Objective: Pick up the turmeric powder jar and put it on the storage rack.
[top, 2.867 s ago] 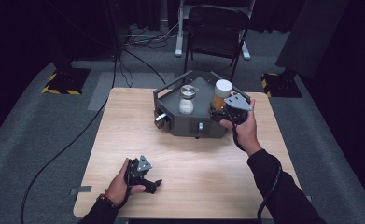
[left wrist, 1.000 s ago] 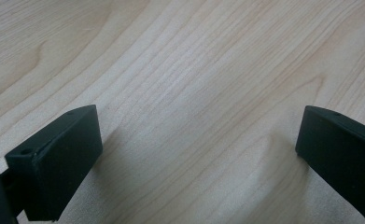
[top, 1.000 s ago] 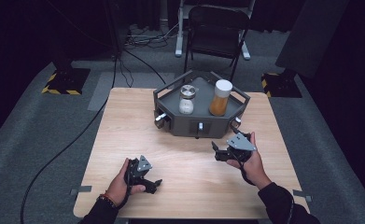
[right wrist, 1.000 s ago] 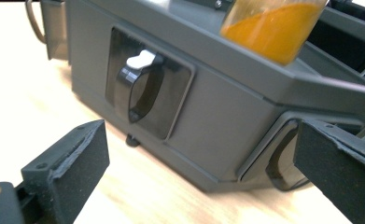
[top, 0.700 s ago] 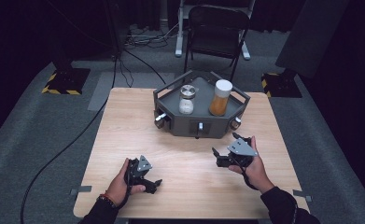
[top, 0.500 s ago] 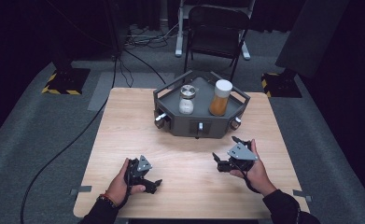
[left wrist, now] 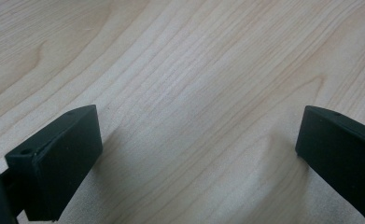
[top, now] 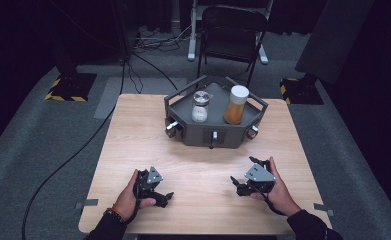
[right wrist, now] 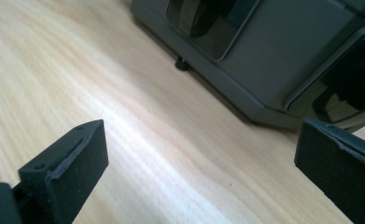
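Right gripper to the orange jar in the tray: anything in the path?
No loose object lies between. The right gripper rests on bare table, jaws open. The orange jar stands inside the grey tray, whose front wall faces the gripper, so an approach would likely have to come over that wall. The glass shaker stands beside the jar, apart.

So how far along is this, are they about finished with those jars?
It looks close to finished. Two jars stand upright in the grey tray: the small clear jar and the taller orange jar. Nothing is in hand: the left gripper and right gripper both sit low near the table's front edge, jaws wide open and empty. Nothing loose lies on the table, so little seems left.
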Available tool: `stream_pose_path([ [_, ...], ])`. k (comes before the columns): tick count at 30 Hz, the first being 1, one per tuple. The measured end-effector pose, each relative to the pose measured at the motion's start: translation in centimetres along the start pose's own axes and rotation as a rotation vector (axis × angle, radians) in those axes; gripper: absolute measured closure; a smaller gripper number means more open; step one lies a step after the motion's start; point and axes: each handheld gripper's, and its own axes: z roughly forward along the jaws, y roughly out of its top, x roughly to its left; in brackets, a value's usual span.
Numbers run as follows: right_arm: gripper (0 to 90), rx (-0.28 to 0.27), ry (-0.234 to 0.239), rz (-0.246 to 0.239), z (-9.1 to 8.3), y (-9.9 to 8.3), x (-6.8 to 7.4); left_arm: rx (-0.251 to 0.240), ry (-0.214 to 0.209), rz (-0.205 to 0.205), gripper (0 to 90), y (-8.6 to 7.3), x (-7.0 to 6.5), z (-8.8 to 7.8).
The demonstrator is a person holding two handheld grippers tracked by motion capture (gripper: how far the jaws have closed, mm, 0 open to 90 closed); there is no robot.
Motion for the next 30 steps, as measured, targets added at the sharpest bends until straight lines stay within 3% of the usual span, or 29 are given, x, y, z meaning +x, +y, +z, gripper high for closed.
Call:
stream_pose_path([
  [5, 2.3, 0.030, 0.053, 0.014, -0.1, -0.5, -0.8, 0.000, 0.001, 0.000, 0.0, 0.0, 0.0, 0.0],
  [11, 2.3, 0.078, 0.083, 0.012, -0.2, -1.0, -1.3, 0.000, 0.001, -0.001, 0.0, 0.0, 0.0, 0.0],
  [18, 2.4, 0.123, 0.126, 0.072, -0.3, -1.4, -2.4, 0.000, 0.001, -0.001, 0.0, 0.0, 0.0, 0.0],
  [21, 2.3, 0.147, 0.136, 0.061, -0.2, -1.4, -2.5, 0.000, 0.001, -0.001, 0.0, 0.0, 0.0, 0.0],
  [30, 0.1, 0.164, 0.203, 0.120, -0.1, -2.1, -4.6, 0.000, 0.001, -0.001, 0.0, 0.0, 0.0, 0.0],
])
